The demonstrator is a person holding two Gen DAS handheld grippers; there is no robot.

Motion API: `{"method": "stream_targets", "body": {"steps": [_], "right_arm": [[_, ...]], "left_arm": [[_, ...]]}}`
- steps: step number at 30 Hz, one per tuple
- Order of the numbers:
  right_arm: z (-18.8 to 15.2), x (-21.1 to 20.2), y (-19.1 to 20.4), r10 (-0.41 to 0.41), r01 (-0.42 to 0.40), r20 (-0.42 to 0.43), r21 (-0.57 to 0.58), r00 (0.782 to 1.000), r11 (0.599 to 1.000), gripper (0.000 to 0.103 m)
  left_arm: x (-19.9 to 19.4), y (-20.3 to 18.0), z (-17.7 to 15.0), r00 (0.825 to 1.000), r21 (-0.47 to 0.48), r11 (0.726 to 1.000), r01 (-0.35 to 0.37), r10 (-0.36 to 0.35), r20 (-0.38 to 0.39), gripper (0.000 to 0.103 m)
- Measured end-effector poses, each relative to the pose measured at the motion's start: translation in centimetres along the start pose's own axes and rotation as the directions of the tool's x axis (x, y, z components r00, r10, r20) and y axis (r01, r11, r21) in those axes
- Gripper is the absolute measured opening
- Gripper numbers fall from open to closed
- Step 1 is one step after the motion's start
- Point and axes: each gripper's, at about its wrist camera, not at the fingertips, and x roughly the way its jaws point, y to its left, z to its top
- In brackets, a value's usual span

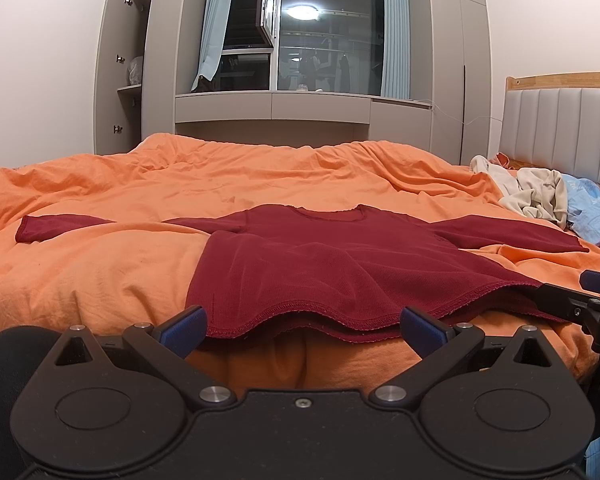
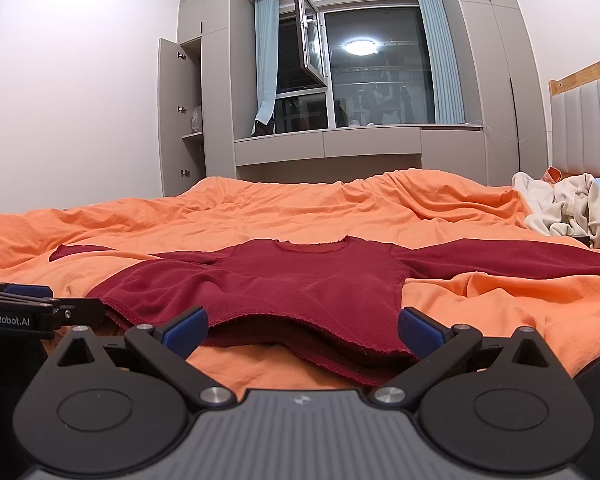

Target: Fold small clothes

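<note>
A dark red long-sleeved top [image 1: 320,256] lies flat on the orange bed cover [image 1: 100,272], neck far, hem near, both sleeves spread sideways. My left gripper [image 1: 302,326] is open just in front of the hem's left part, holding nothing. My right gripper [image 2: 302,326] is open at the hem's right corner, with the top [image 2: 300,276] just beyond its blue pads; it holds nothing. The right gripper also shows at the right edge of the left wrist view [image 1: 572,300]. The left gripper shows at the left edge of the right wrist view [image 2: 36,304].
A heap of cream and light blue clothes [image 1: 540,196] lies at the bed's far right by the padded headboard [image 1: 560,128]. Grey wardrobes and a window bench [image 1: 272,106] stand beyond the bed. A wardrobe door [image 1: 110,68] hangs open at the left.
</note>
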Motion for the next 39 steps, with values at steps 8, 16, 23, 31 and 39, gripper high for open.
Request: {"method": "stream_targets", "body": {"steps": [8,16,23,31,39], "right_arm": [[0.0,0.0,-0.1,0.000,0.000,-0.002,0.001,1.000,1.000,0.103],[-0.1,0.0,0.0,0.000,0.000,-0.006,0.005,1.000,1.000,0.103],[0.3,0.3,-0.3,0.012,-0.011,-0.022,0.027,1.000,1.000,0.103],[3.4,1.6,-3.1,0.016,-0.013,-0.016,0.129,1.000,0.992,0.103],[5.2,4.6,-9.7,-0.045,0.048,-0.017,0.330,0.999,0.943,0.103]], "left_arm": [[0.0,0.0,0.0,1.000,-0.001,1.000,0.000,0.000,0.000,0.103],[0.0,0.0,-0.4,1.000,0.000,1.000,-0.002,0.002,-0.006,0.103],[0.7,-0.3,-0.2,1.000,0.002,1.000,0.017,-0.017,-0.025,0.103],[3.0,-0.2,1.5,0.992,-0.028,0.998,0.061,-0.064,-0.108,0.102],[7.4,-0.3,6.0,0.980,-0.097,0.988,0.119,-0.133,-0.148,0.102]]}}
